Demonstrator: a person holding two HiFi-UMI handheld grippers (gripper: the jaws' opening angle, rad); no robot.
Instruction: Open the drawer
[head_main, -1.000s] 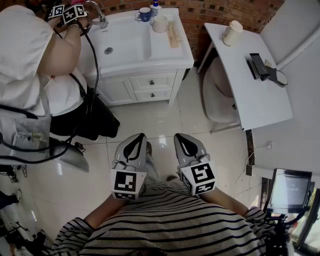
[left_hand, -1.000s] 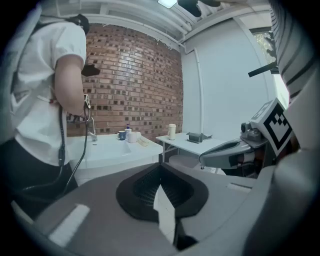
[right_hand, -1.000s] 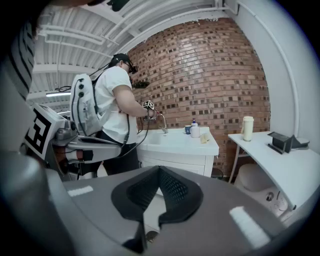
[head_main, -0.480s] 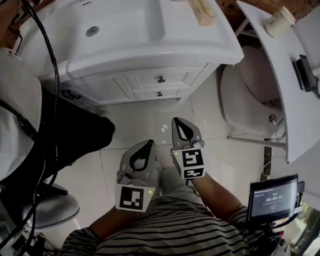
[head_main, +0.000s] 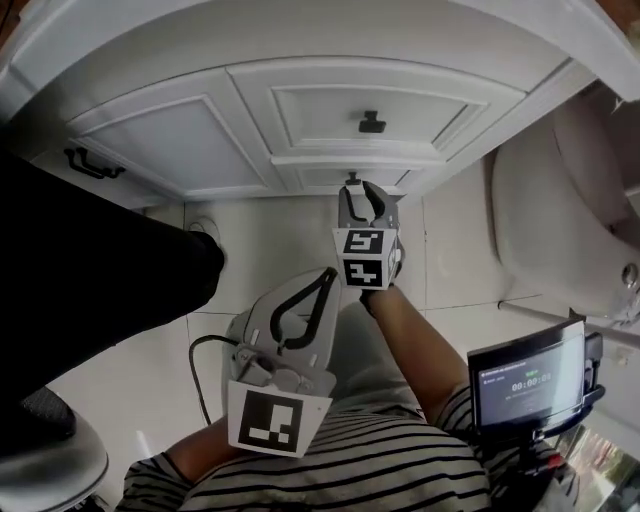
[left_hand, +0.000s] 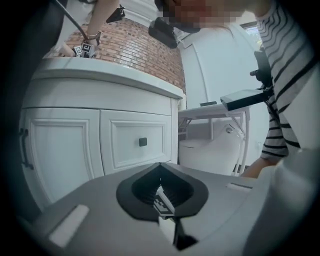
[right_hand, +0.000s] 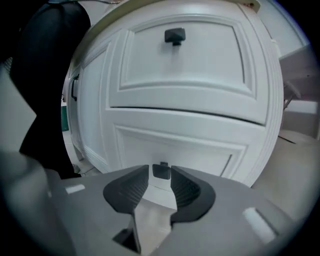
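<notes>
Head view: the right gripper (head_main: 357, 195) was at the white panelled lower drawer (head_main: 300, 178), with the left gripper (head_main: 322, 285) held nearer the person.

Left gripper view: jaws pressed together, nothing between them.

Right gripper view: jaws spread around the drawer's small dark knob (right_hand: 161, 170), apparently not yet touching it.

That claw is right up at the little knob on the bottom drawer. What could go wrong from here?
The lower drawer's knob is small and sits only between the very tips of the right gripper's open jaws. If they close there, they might slip off during the pull. The gripper also looks tilted upward, so a slanted pull could make the lower drawer bind.
</notes>
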